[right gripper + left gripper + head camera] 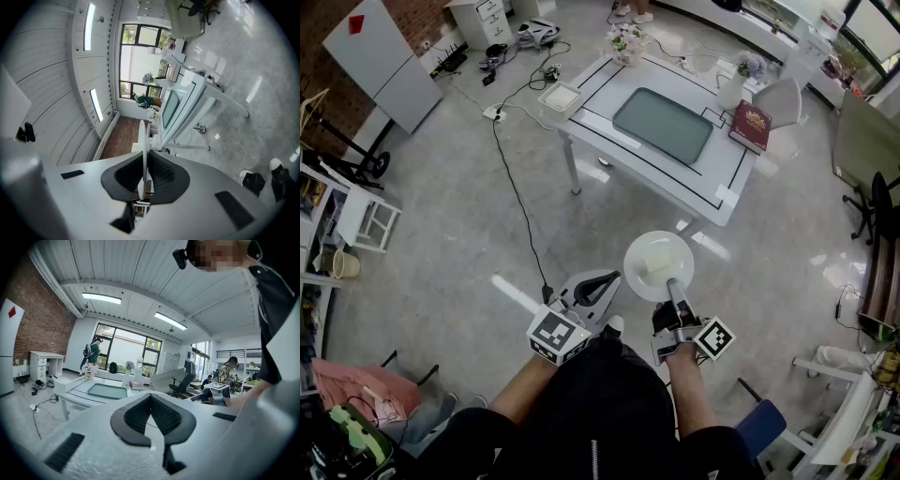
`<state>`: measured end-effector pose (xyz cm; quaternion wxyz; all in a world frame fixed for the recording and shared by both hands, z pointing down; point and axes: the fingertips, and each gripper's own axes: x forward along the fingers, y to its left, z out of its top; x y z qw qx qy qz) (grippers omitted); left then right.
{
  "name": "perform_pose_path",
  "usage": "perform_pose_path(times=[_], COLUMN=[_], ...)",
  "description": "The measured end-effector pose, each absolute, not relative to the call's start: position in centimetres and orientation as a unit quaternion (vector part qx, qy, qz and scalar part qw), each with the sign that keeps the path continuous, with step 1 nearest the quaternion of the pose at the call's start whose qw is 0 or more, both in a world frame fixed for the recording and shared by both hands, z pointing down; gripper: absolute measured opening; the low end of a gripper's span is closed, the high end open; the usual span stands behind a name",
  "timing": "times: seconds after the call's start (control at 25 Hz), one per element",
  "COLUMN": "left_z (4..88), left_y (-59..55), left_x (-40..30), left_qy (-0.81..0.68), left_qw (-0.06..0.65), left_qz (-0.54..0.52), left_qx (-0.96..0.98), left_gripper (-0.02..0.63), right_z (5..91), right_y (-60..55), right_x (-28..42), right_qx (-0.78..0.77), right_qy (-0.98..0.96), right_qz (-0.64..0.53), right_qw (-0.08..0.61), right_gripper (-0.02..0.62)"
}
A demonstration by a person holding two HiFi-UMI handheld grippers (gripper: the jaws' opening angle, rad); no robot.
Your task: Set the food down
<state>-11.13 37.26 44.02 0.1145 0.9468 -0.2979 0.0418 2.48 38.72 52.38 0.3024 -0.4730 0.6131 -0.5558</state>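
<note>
Plate (672, 246) of food (654, 269) is being carried, clamped in right gripper (672, 287); left gripper (598, 286) jaws together; worktop (600, 94), upper centre, must be reached next.

food (652, 268) on plate (680, 247) just pale blob, can't tell what. right gripper view shows plate edge-on, so top hidden. book (751, 126) title too tiny

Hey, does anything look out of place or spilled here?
Nothing spilled. The white plate with its pale food looks level, pinched at the rim by the right tongs. Only a black cable trails loose across the floor beside the table.
</note>
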Motion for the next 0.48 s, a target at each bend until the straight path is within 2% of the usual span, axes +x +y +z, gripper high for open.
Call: perform_pose_path(times=[0.48], left_z=[44.07], left_y=[37.74], left_x=[-11.32], left_qy=[-0.297], left_qw=[0.117], left_qz=[0.044], left_qx=[0.947], left_gripper=[0.005], right_z=[51.89], right_y=[38.91], right_x=[2.45], right_qx=[-0.472], right_qy=[0.624], right_qz=[-0.542], right_qw=[0.307], right_gripper=[0.025])
